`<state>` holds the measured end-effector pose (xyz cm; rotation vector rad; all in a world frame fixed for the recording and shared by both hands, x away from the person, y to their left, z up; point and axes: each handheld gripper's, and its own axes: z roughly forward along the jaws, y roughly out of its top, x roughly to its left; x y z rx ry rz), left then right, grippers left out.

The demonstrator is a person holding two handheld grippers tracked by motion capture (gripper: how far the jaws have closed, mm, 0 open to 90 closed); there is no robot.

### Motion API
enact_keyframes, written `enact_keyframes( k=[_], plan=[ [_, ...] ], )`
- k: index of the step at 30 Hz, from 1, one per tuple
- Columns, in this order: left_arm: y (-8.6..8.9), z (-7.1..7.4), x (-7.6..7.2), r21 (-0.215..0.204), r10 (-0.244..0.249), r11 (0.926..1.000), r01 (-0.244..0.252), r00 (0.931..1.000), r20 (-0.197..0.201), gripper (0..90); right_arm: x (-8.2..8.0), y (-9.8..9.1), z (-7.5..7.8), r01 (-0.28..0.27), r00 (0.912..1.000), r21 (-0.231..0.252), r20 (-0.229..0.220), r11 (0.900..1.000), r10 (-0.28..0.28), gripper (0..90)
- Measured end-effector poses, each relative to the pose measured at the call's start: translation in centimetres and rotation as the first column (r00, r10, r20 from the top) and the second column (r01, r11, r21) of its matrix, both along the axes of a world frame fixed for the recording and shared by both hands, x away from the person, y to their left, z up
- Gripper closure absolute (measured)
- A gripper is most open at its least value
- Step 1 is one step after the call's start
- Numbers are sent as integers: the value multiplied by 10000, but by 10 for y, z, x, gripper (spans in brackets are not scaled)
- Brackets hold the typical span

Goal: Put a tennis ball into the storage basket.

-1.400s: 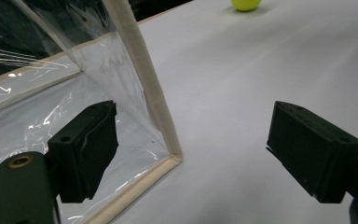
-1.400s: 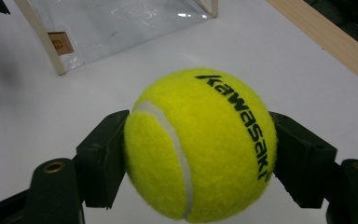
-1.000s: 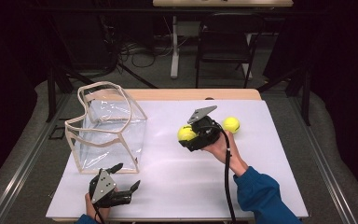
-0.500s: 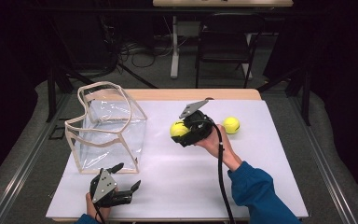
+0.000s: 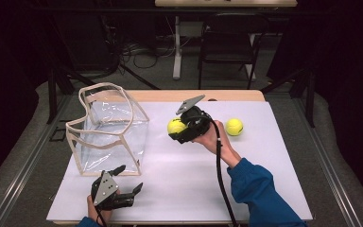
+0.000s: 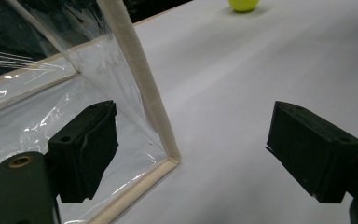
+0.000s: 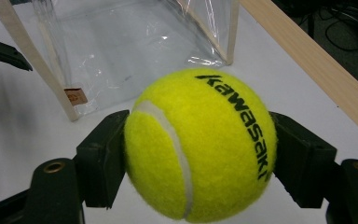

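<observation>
Ball (image 5: 175,126) pinched in right gripper (image 5: 182,128), now carried left from its earlier spot, nearer the clear bag (image 5: 108,127) than second ball (image 5: 234,126). Left gripper (image 5: 123,187) spread, idle at bag corner. Likely drop-in next.

Right hand-held gripper (image 5: 179,130) raised, jaws clamped, left hand-held gripper (image 5: 127,182) low, jaws spread wide
</observation>
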<state>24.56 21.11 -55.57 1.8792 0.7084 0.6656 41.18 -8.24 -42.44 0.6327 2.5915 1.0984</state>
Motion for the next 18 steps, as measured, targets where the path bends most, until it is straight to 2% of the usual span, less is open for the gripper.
enact_keyframes(
  k=[18],
  plan=[
    [0,0,1,-44,1,10000,-2,10000,-27,160,5,10,10,-124,9999,39,73,9999,124,261]
  ],
)
